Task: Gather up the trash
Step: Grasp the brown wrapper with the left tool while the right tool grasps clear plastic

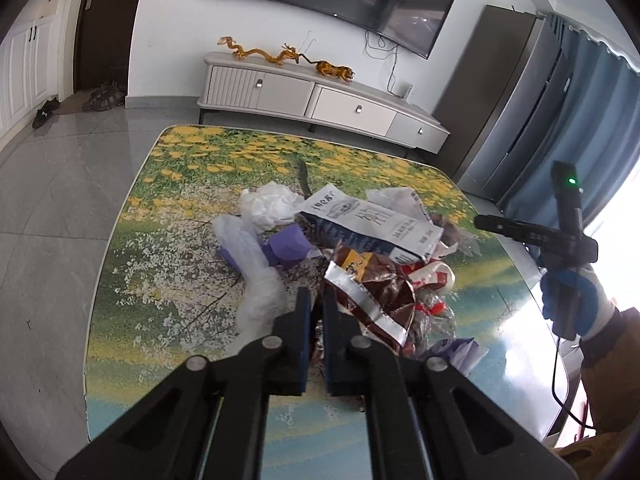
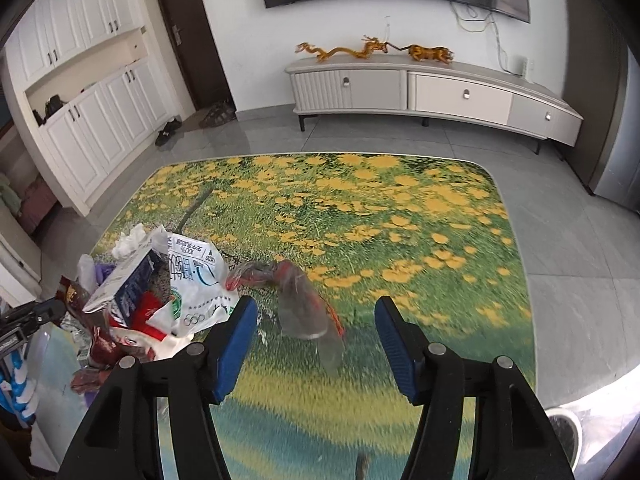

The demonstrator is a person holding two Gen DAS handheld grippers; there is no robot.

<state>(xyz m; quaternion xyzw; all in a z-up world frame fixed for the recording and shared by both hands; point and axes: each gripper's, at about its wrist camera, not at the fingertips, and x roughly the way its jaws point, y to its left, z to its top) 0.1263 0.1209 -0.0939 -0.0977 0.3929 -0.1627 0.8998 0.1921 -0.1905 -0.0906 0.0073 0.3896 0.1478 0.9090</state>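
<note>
On table (image 2: 440, 240): 1 trash pile (image 1: 360, 248); left tongs (image 1: 317, 304) pinched together, right tongs (image 2: 314, 312) spread.

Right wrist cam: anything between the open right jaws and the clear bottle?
Nothing. In the right wrist view the clear bottle lies ahead of the open right gripper, with only bare tabletop around it.

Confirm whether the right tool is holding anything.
No. The right tool stands open above the flowered table, and the clear plastic wrapper between its fingers touches neither pad.
</note>
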